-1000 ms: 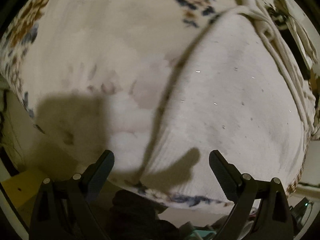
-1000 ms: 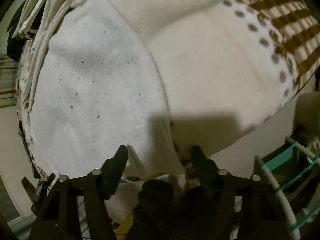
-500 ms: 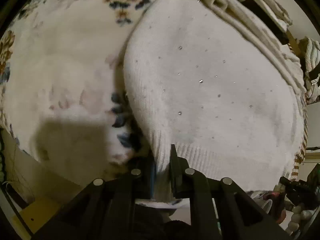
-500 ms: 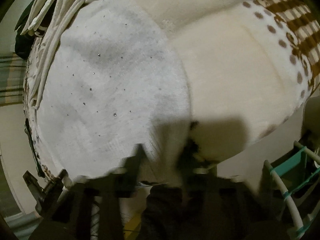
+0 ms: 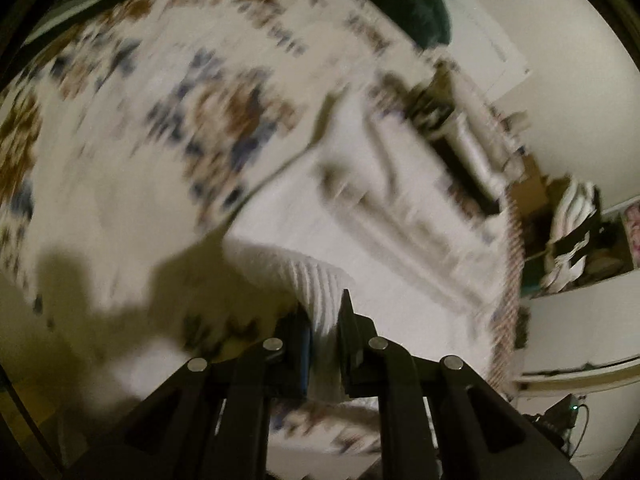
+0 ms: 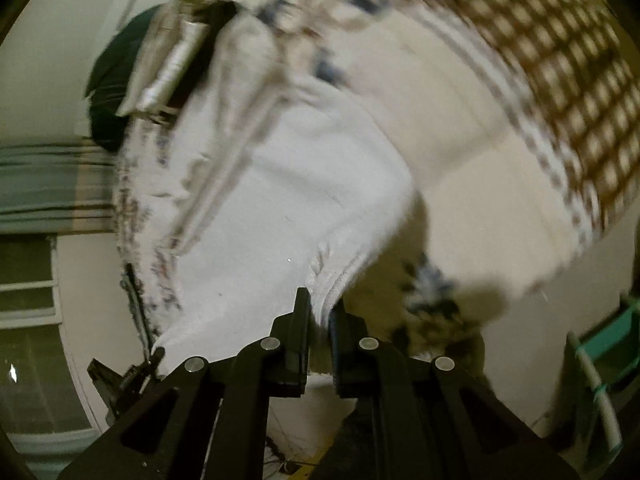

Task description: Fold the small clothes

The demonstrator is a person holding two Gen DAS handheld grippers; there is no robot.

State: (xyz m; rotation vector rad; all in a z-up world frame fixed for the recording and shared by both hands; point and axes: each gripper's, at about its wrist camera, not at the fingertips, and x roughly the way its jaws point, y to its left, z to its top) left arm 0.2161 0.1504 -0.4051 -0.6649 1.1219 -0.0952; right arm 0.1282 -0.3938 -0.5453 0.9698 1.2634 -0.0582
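A white knit garment point(image 5: 372, 240) with a ribbed hem lies on a bed, and its near edge is lifted off the bedding. My left gripper point(image 5: 324, 314) is shut on one corner of that hem, the ribbing pinched between its pads. In the right wrist view the same white garment point(image 6: 288, 200) hangs up from the bed. The jaws of my right gripper point(image 6: 319, 306) are closing, with the other hem corner pressed between the pads. The far end of the garment rests on the bed. Both views are motion-blurred.
A floral bedspread point(image 5: 160, 120) covers the bed, with a brown checked blanket point(image 6: 540, 60) on the right. Beyond the garment lie other pale clothes point(image 5: 472, 148) and a dark green pillow point(image 5: 400, 0). A teal basket point(image 6: 600, 352) stands beside the bed, and a window point(image 6: 28, 320) is at left.
Both grippers went from open over the hem to shut on its corners. Both then rose, lifting the near edge of the garment off the bed.
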